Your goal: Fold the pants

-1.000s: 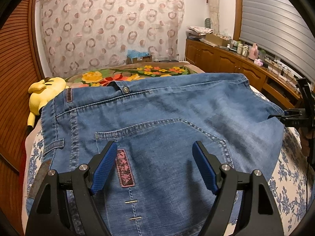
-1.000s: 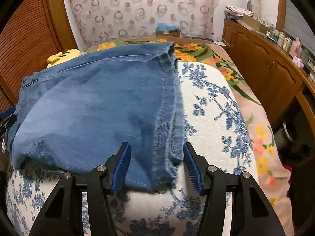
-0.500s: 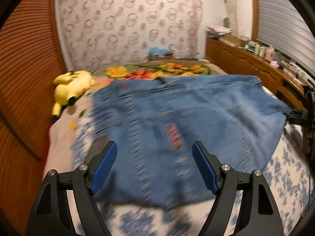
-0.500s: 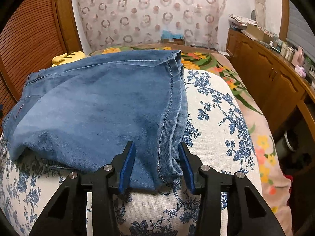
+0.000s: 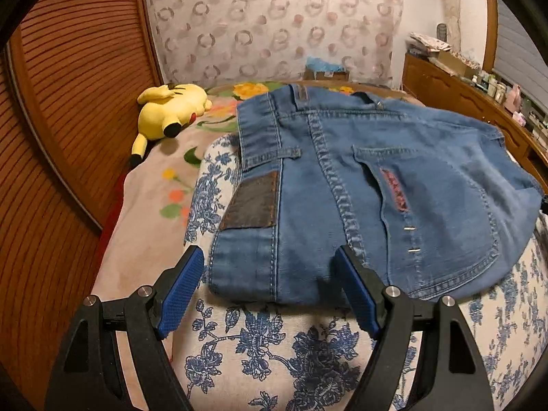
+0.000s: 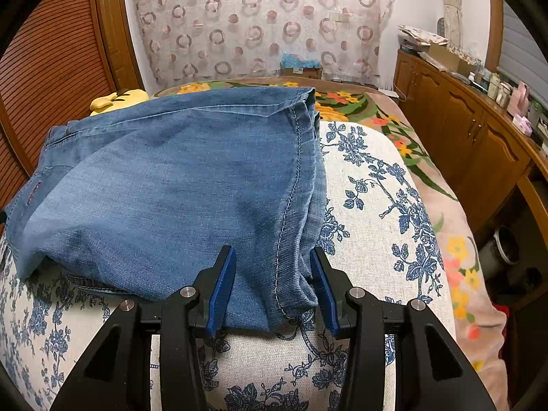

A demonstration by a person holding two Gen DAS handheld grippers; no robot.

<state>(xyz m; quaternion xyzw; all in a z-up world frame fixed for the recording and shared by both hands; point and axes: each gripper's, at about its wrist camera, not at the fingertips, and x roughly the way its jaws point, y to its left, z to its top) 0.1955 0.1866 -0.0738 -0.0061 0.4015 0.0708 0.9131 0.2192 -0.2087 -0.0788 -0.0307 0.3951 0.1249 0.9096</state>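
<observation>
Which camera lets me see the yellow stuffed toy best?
The left wrist view: the whole yellow stuffed toy lies in plain sight on the bed beside the jeans. The right wrist view shows only a small yellow piece peeking out behind the jeans.

A lived-in home bedroom.

A flowered bedspread [image 5: 161, 185] covers the bed, a yellow plush toy [image 5: 169, 111] lies beside slatted wooden doors [image 5: 51, 109], and a cluttered wooden sideboard [image 6: 472, 137] runs beneath a patterned curtain [image 6: 260, 20].

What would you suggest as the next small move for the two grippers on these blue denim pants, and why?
Probably close the right gripper: its open pads straddle the blue denim pants' hemmed corner. The left gripper, also open, frames the waistband edge.
</observation>
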